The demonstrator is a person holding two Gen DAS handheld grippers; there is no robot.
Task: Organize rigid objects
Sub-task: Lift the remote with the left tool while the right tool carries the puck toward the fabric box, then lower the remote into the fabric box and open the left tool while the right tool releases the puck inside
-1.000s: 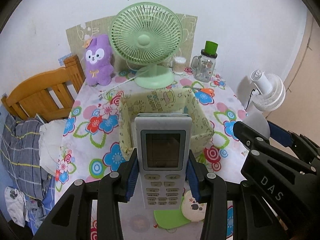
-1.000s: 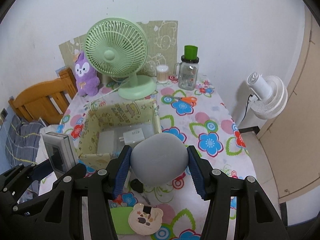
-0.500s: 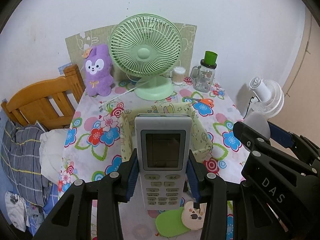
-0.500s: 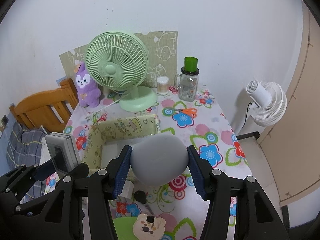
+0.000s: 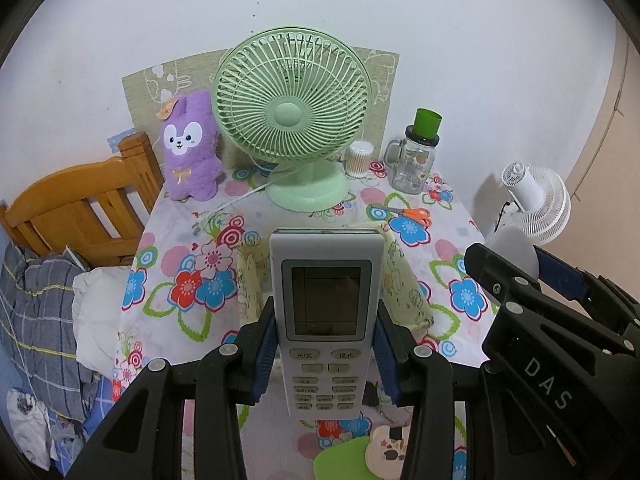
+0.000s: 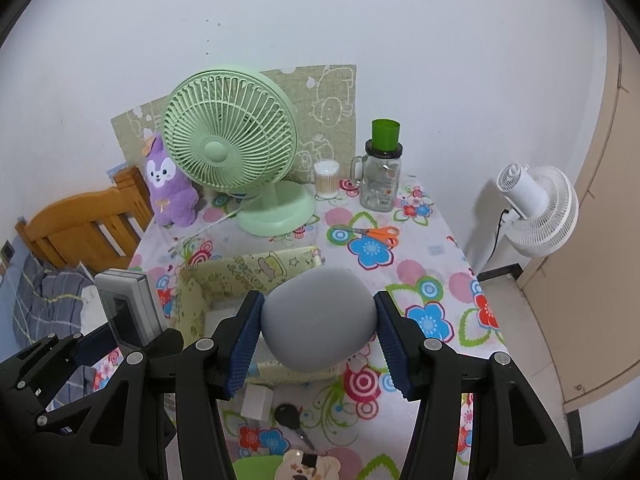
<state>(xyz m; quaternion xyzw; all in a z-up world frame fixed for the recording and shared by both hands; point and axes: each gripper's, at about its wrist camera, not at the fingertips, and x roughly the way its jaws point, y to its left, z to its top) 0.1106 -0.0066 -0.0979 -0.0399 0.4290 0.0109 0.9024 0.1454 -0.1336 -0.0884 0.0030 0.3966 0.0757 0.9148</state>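
**Both grippers loaded above the flowered table**

The left gripper pinches a white remote control by its long sides, screen upward. The right gripper clamps a rounded grey object between its blue pads. Both items are held in the air over the near part of the table.

Below the grippers lie a bear-shaped coaster, a green pad, a black key and a small white block. Just beyond sits the yellow fabric basket, partly hidden behind each held item. Past it, orange scissors lie on the cloth. Along the wall stand a purple plush, a green desk fan, a tub of cotton swabs and a green-lidded glass jar. A white floor fan stands off to the right, a wooden bed frame to the left.
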